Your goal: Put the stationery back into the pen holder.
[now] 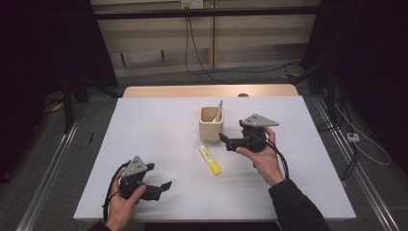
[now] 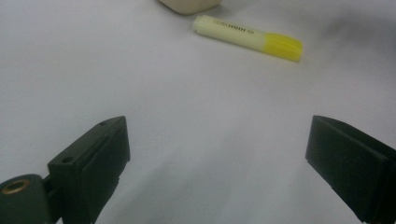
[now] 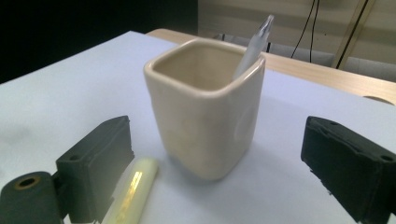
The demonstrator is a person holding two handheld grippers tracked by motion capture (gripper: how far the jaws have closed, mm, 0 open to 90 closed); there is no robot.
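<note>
The cream cup (image 1: 210, 123) is standing upright near the middle of the table (image 1: 144, 144), toward its far edge, with a clear pen (image 1: 219, 111) leaning inside it. A yellow highlighter (image 1: 210, 160) is lying just in front of the cup. The right gripper (image 1: 226, 140) is hovering just beside the cup, jaws standing wide, holding nothing. The left gripper (image 1: 161, 180) is resting near the near left corner, jaws wide and empty.

Dark print along highlighter (image 2: 247, 38) barrel, too blurred to read.
</note>
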